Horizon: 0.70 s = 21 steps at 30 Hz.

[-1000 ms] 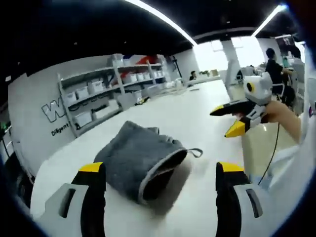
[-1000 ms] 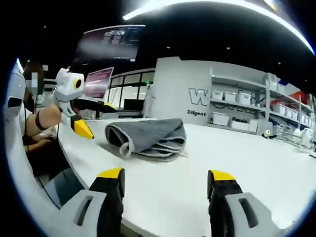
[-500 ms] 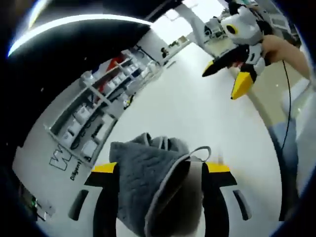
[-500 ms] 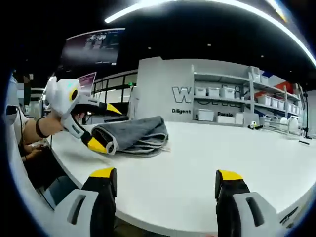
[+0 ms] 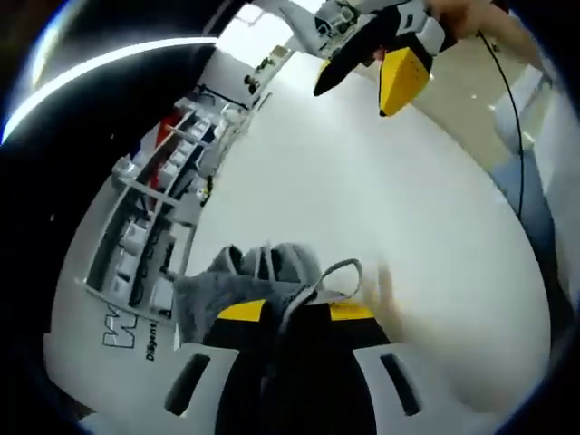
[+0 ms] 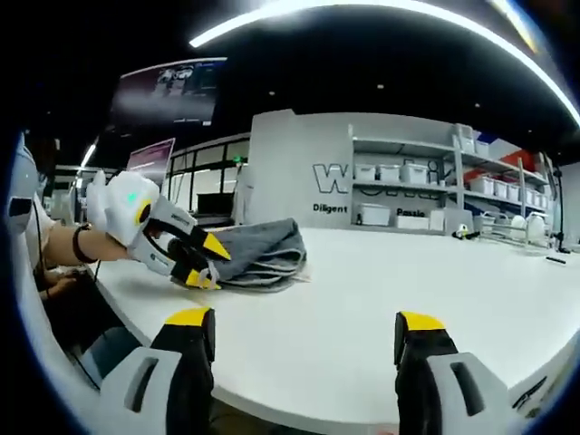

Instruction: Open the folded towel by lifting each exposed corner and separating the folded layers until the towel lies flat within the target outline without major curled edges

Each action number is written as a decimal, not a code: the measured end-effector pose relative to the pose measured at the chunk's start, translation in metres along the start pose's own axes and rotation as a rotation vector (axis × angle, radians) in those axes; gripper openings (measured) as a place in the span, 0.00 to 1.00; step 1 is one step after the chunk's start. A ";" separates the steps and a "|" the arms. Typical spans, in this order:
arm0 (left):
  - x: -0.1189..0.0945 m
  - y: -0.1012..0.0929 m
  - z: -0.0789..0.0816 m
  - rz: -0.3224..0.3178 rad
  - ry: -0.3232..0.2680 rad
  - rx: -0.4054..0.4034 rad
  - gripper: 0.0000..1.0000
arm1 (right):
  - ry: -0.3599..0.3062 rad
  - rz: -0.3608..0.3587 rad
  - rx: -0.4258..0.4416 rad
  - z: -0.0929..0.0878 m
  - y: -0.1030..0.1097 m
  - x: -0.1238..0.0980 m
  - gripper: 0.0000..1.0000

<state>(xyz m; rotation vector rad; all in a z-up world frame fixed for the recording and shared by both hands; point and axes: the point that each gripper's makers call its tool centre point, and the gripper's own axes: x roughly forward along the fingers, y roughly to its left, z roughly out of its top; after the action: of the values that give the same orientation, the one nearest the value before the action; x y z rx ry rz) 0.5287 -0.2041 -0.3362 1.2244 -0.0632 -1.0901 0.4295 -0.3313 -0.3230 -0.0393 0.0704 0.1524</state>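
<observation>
White table (image 6: 381, 290) carries grey towel (image 6: 263, 254), soft, limp, light; best taken at its edge. Left gripper (image 5: 294, 311) is nipped onto that edge; right gripper (image 6: 304, 331) gapes wide, holding nothing.

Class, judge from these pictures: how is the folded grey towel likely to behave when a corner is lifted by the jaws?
The grey towel probably drapes floppily: its stacked layers sag in soft curves. It looks light, so the left gripper, closing on its edge, should lift it easily. Lower layers may drag along on the smooth white table, and the hanging loop could snag.

Grey towel (image 6: 263, 254) with seemingly paler edging, white table (image 6: 408, 272), yellow-tipped black jaws.
</observation>
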 end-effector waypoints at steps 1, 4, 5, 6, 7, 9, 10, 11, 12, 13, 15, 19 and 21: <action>-0.002 0.002 0.001 0.005 -0.007 -0.008 0.13 | -0.001 0.000 0.001 0.000 0.000 0.000 0.82; -0.008 0.016 0.004 0.031 -0.044 -0.051 0.05 | 0.001 -0.001 0.004 0.000 0.000 0.000 0.82; -0.011 0.022 0.004 0.044 -0.049 -0.064 0.05 | 0.002 -0.001 0.003 -0.001 0.000 0.000 0.81; -0.019 0.032 0.003 0.083 -0.064 -0.092 0.04 | 0.004 -0.002 0.001 -0.002 0.001 0.000 0.81; -0.024 0.040 0.002 0.109 -0.071 -0.115 0.04 | 0.005 -0.001 0.002 -0.002 0.001 0.001 0.81; -0.033 0.057 0.001 0.159 -0.093 -0.167 0.04 | 0.006 0.000 0.007 -0.003 0.002 0.001 0.81; -0.042 0.069 -0.004 0.201 -0.104 -0.218 0.04 | 0.008 0.000 0.010 -0.004 0.002 0.002 0.81; -0.049 0.080 -0.008 0.232 -0.116 -0.262 0.04 | 0.009 0.001 0.009 -0.005 0.002 0.002 0.81; -0.051 0.084 -0.010 0.242 -0.120 -0.277 0.04 | 0.010 0.001 0.009 -0.005 0.002 0.002 0.81; -0.060 0.098 -0.018 0.280 -0.125 -0.338 0.04 | 0.013 0.003 0.007 -0.006 0.003 0.003 0.81; -0.072 0.114 -0.036 0.331 -0.108 -0.403 0.04 | 0.012 0.007 0.004 -0.005 0.004 0.003 0.81; -0.098 0.136 -0.077 0.443 -0.055 -0.504 0.04 | 0.009 0.011 0.001 -0.004 0.005 0.004 0.81; -0.109 0.139 -0.099 0.492 -0.020 -0.558 0.04 | 0.012 0.010 0.003 -0.005 0.005 0.005 0.81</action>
<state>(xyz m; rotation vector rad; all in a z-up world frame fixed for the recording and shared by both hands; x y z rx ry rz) 0.6155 -0.0671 -0.2155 0.6440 -0.0650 -0.6245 0.4336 -0.3262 -0.3290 -0.0373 0.0830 0.1623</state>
